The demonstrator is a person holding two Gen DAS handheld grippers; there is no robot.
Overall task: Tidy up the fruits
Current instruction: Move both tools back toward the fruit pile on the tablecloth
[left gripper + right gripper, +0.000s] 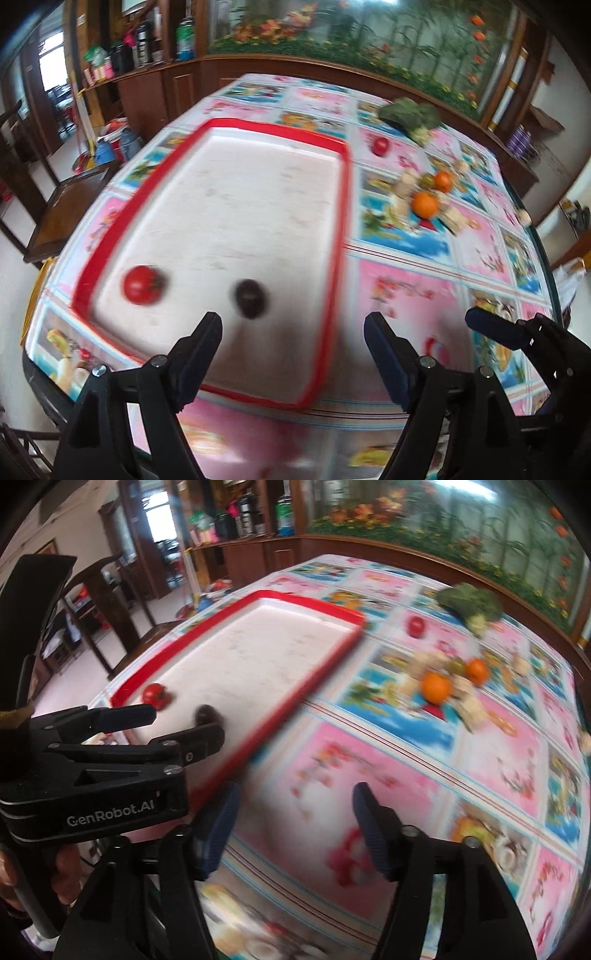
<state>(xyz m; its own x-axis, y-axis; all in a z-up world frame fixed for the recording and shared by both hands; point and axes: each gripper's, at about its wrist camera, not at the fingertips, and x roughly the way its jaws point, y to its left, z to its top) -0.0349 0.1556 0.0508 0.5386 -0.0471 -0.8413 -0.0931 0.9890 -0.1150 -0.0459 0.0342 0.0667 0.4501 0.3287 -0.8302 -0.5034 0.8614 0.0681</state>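
A red-rimmed white tray [236, 206] lies on the table and holds a red tomato [142, 285] and a dark round fruit [251, 298] near its front. My left gripper [293, 328] is open and empty just above the tray's front edge. My right gripper [293, 805] is open and empty over the tablecloth right of the tray [258, 657]. Two oranges [424, 204] [442, 181], a small green fruit [427, 180] and a red fruit [380, 146] lie on the table to the right. The left gripper [184, 723] also shows in the right wrist view.
A broccoli head [410, 112] lies at the table's far right. Pale ginger-like pieces [406, 184] lie around the oranges. The table has a pink and blue picture cloth [369, 760]. A wooden chair [70, 206] stands at the left; cabinets stand behind.
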